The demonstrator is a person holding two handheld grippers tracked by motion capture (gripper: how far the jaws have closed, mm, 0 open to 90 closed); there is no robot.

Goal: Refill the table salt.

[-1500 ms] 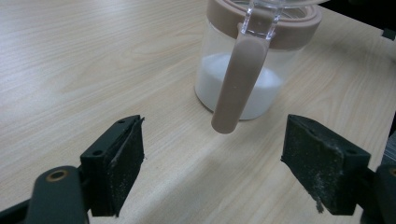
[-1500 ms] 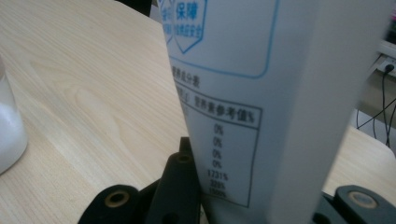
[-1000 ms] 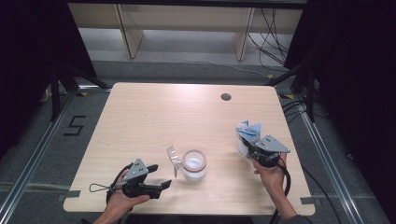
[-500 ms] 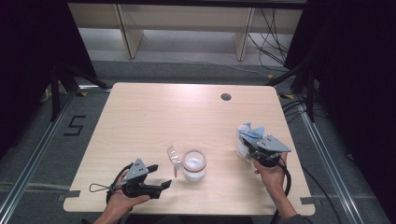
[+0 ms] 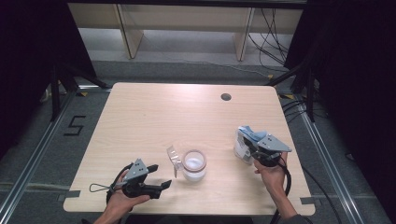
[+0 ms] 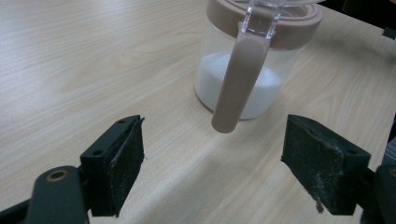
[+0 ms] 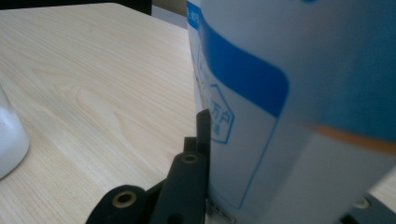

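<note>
A glass jar (image 5: 194, 165) with a brown rim, a brown handle (image 6: 236, 88) and white powder inside stands near the table's front edge, its clear lid (image 5: 173, 156) flipped up to the left. My left gripper (image 5: 161, 176) lies just left of it, open (image 6: 212, 168), jaws wide and pointing at the handle without touching it. At the right, my right gripper (image 5: 248, 150) is shut on an upright white and blue pack (image 5: 245, 139). Its jaws have just closed a little tighter. One finger (image 7: 202, 137) presses the pack's side (image 7: 280, 116); the other is hidden behind it.
The light wooden table (image 5: 154, 116) has a round cable hole (image 5: 226, 97) at the back right. Its front edge runs just below both hands. Cables trail from each gripper. Dark curtains and a metal frame flank the table.
</note>
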